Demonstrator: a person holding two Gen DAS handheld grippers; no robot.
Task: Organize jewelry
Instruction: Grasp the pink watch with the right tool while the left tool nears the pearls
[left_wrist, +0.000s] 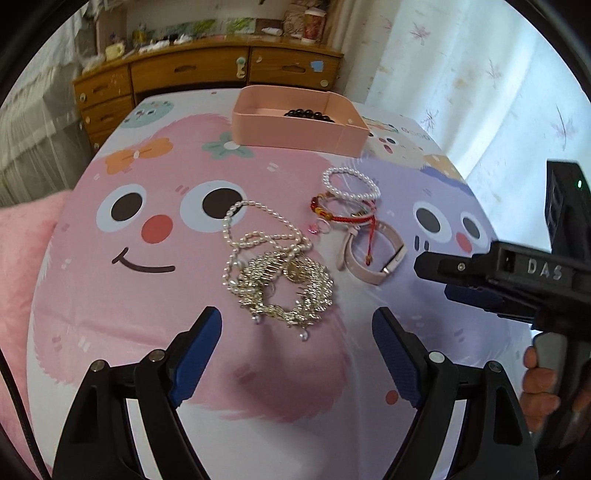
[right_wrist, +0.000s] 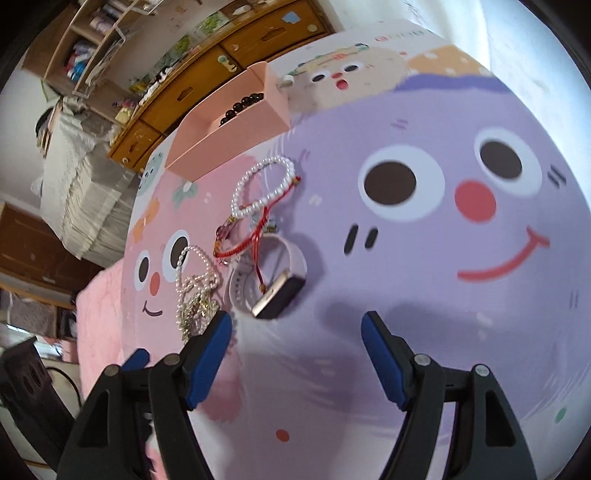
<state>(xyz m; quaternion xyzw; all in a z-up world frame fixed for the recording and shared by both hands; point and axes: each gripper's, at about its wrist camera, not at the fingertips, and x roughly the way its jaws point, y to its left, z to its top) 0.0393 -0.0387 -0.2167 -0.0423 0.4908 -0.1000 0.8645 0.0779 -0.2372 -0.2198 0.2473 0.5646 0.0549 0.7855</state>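
Note:
Jewelry lies in a loose heap on a cartoon-print cloth (left_wrist: 122, 295). A silver hair ornament (left_wrist: 286, 291) tangles with a pearl necklace (left_wrist: 255, 236). Beyond them are a pearl bracelet (left_wrist: 351, 182), a red cord bracelet (left_wrist: 343, 216) and a pink-strapped watch (left_wrist: 373, 254). A pink box (left_wrist: 299, 131) at the far edge holds a dark bead bracelet (left_wrist: 308, 113). My left gripper (left_wrist: 297, 321) hangs open just short of the ornament. My right gripper (right_wrist: 295, 325) is open above the cloth, with the watch (right_wrist: 277, 295) just beyond its left finger; it also shows as the right gripper (left_wrist: 480, 277) at the right edge.
A wooden drawer unit (left_wrist: 192, 70) with clutter on top stands behind the table. A white curtain (left_wrist: 461, 81) hangs at the right. A pink fluffy cushion (left_wrist: 26, 236) lies off the left edge. A hand (left_wrist: 539, 384) holds the right gripper's handle.

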